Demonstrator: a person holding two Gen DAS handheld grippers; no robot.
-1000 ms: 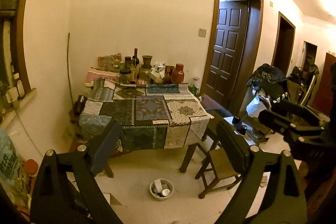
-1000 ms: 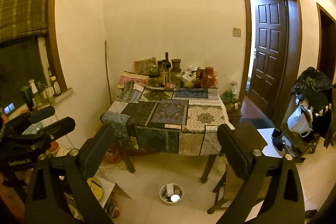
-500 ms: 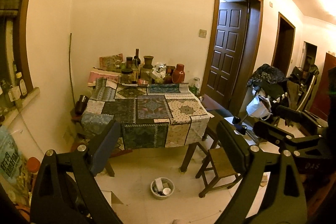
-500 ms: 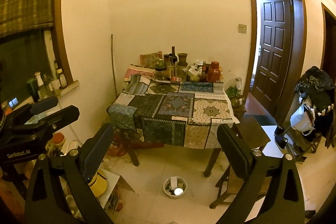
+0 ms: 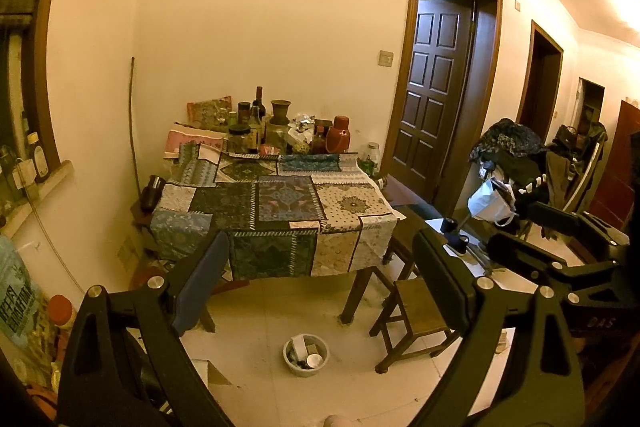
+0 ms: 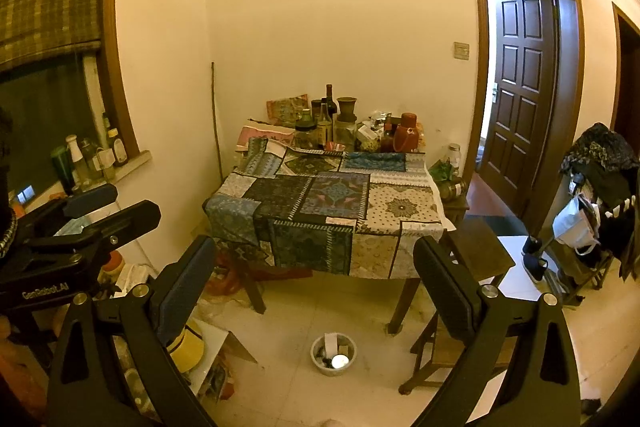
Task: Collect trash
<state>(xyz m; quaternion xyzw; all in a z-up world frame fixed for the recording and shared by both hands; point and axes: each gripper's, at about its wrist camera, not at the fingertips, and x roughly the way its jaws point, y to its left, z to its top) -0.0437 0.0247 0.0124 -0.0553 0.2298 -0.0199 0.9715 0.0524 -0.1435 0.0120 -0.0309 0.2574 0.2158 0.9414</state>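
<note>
At the far left, a window sill [image 6: 132,163] carries a row of small bottles, parked out of the way beside the dark pane. Next to it, the left gripper [image 5: 320,287] is held level well above the floor, its fingers spread wide with nothing between them; it points across the room, which reads as a carrying or surveying pose, not a reach. Ahead stands the surface under a patchwork cloth in blue, black and cream [image 5: 276,207], its near part bare while jars, a dark wine bottle and a red thermos jug [image 5: 339,141] crowd the wall end, probably pushed back to keep the front usable. On the pale tiled floor just in front of that surface sits a small round grey waste bin [image 6: 334,354], holding a white carton and a paper cup, set where scraps can be dropped from a seat; whether more trash remains elsewhere cannot be told. A low brown wooden stool [image 5: 416,315] stands beside it to the right. The right gripper [image 6: 316,287] is likewise level, fingers parted and empty, aimed toward the bin from a distance.
</note>
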